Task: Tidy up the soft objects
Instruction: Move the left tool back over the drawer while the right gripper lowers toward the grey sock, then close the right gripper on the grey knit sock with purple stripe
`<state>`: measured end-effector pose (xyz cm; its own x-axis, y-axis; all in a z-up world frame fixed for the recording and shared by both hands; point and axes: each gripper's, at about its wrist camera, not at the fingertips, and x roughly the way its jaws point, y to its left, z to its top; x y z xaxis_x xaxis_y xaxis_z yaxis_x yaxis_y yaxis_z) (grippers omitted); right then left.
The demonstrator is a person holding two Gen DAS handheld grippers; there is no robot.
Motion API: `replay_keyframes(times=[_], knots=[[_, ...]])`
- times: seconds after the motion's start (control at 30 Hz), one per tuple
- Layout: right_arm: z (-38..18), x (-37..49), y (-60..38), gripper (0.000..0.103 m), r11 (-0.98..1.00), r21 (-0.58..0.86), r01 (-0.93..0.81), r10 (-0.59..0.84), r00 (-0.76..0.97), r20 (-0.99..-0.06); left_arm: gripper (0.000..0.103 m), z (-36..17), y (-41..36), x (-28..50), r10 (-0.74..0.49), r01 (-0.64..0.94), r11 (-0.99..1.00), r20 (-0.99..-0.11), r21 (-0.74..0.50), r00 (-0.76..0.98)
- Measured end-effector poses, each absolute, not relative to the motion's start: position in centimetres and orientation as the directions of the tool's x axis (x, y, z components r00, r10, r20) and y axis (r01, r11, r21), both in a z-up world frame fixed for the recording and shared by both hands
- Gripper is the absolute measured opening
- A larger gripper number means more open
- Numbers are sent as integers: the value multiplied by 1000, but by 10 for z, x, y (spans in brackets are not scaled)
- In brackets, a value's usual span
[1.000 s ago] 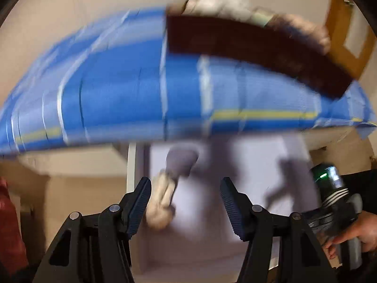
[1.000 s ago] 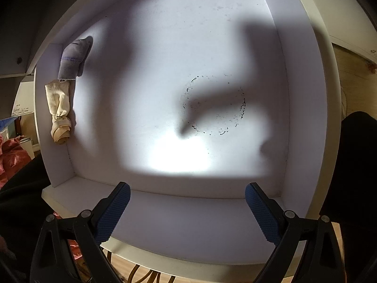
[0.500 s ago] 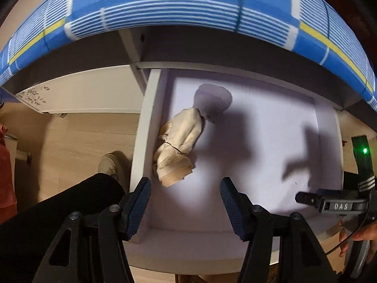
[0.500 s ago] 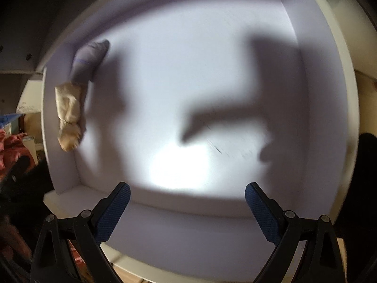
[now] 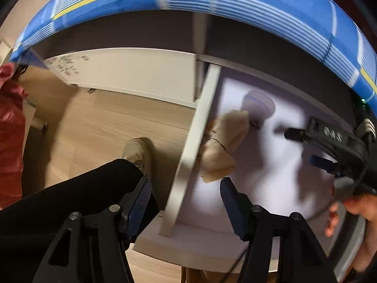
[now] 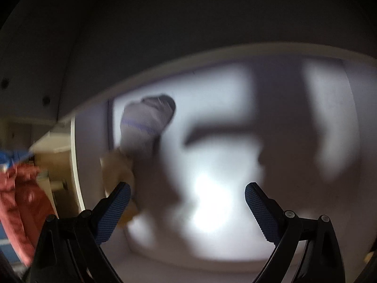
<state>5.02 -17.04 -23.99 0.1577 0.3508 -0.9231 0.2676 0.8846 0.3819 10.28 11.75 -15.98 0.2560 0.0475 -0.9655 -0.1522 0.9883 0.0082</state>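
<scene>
Both views dim overall; strong fisheye bending with black vignette at corners; right wrist view heavily motion-blurred, nothing sharp; a bright glare patch on the white drawer floor (image 6: pixel 212 202), hard dark shadows crossing it; left wrist view better lit, moderately smeared; blue striped cloth (image 5: pixel 235 2) streaked along the top edge; soft shadows across the drawer floor there.

One drawer (image 5: pixel 202 127); two rolled socks: beige (image 5: pixel 221 151), grey (image 5: pixel 259 103).
</scene>
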Motion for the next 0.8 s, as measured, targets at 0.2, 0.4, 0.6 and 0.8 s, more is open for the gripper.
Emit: replay_keyframes(times=[0.2,0.4,0.6,0.8], knots=[[-250,76,-147,98,854,410,320,351,225,-909,62,-162,129,101,35,-188,982,-970,-11,242],[-264,108,-117,96,866,391,312,344,197,-918,62,-166,130,105,34,-195,981,-971,-13,235],[-272,135,-91,89,918,333,218,307,143,-941,62,-168,132,106,24,-211,977,-973,-26,229],[-277,146,-79,75,950,286,129,275,94,-957,62,-168,129,107,23,-206,978,-973,-25,229]])
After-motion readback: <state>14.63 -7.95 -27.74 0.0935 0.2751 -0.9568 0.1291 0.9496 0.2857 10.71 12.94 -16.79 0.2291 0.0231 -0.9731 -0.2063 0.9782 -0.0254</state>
